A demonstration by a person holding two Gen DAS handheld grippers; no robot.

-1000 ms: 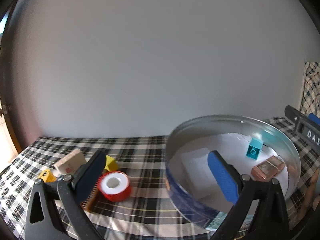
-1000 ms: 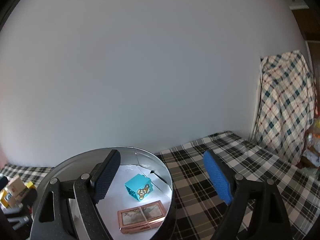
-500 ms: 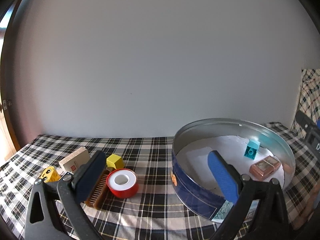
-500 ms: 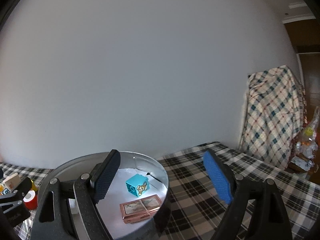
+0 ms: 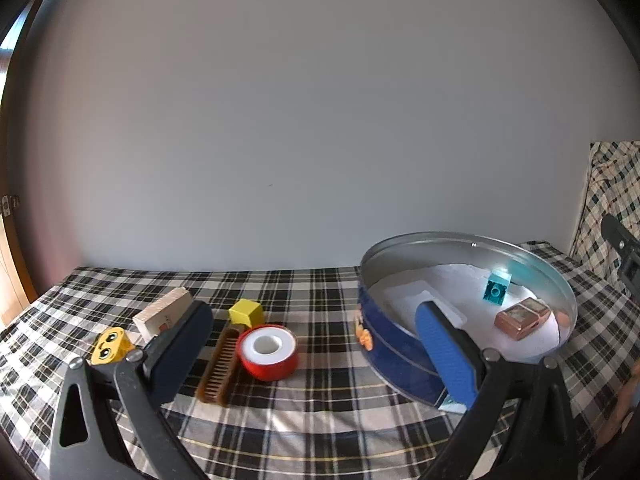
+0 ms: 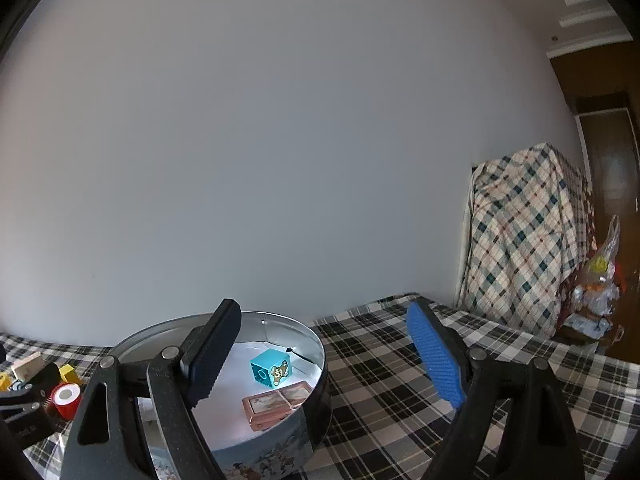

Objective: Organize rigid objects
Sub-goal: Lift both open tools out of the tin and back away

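Blue tin (image 5: pixel 394 354), teal block (image 5: pixel 496 289) inside (tilted), left gripper (image 5: pixel 316 344) spread

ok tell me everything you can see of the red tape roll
The red tape roll is a short, wide ring with a glossy red outer band, a white face and an open round core. It lies flat on the checked cloth, core facing up, left of the round tin. The brown comb lies along its left side, close or touching. A yellow cube sits just behind it. The left hand-held gripper is open and not touching it.
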